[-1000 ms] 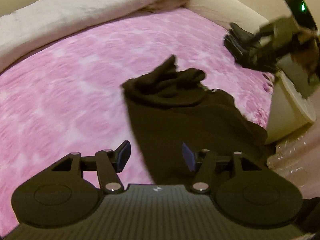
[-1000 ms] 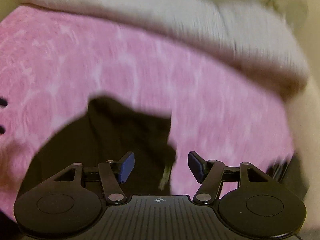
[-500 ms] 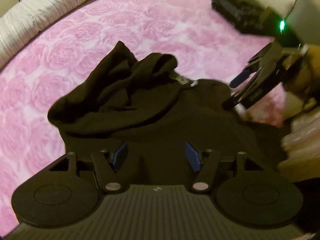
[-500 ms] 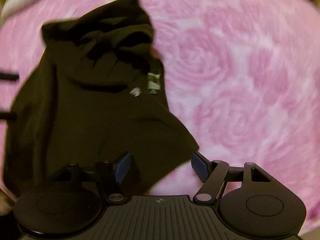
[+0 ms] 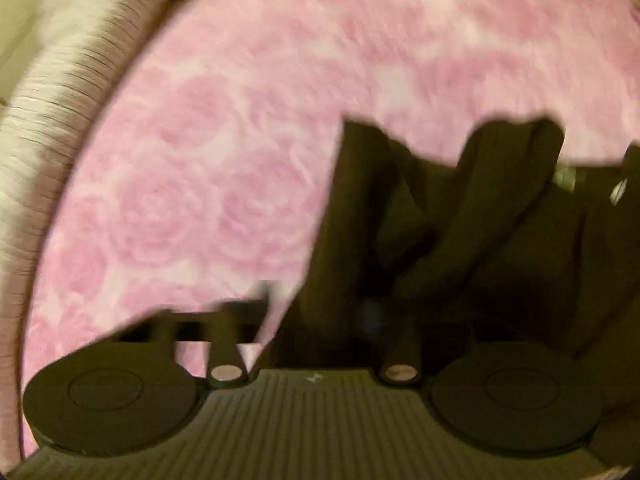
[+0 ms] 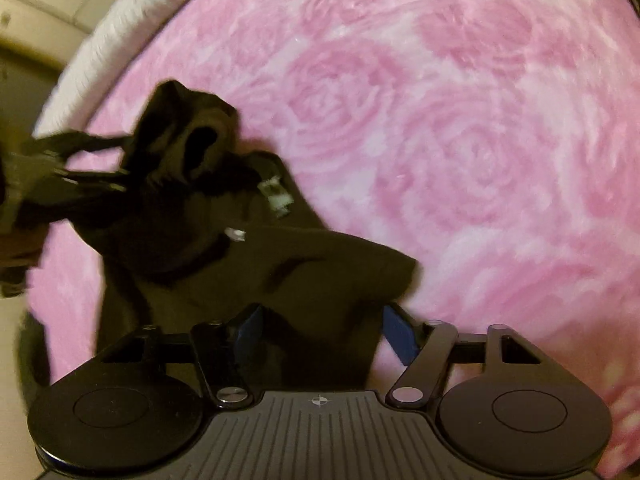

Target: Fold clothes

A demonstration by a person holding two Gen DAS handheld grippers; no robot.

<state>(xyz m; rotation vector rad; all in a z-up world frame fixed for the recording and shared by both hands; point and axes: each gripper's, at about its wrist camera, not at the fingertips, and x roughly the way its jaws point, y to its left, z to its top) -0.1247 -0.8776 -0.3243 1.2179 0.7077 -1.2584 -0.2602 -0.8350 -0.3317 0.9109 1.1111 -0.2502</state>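
Black cloth, a crumpled garment, is lying on the pink rose-patterned bedspread in the left wrist view, bunched into ridges and filling the right side. The left gripper is sitting right at its near edge; this picture is blurred, and I cannot tell whether its fingers are parted or closed on the cloth. A pale ribbed blanket is showing along the left border.

From the right wrist view, the garment is sprawling on the bedspread, a small white label showing near its rumpled top. The right gripper is standing with its blue pads spread wide, one corner of the cloth lying between them, ungripped. The left gripper is reaching in at the far left, blurred.
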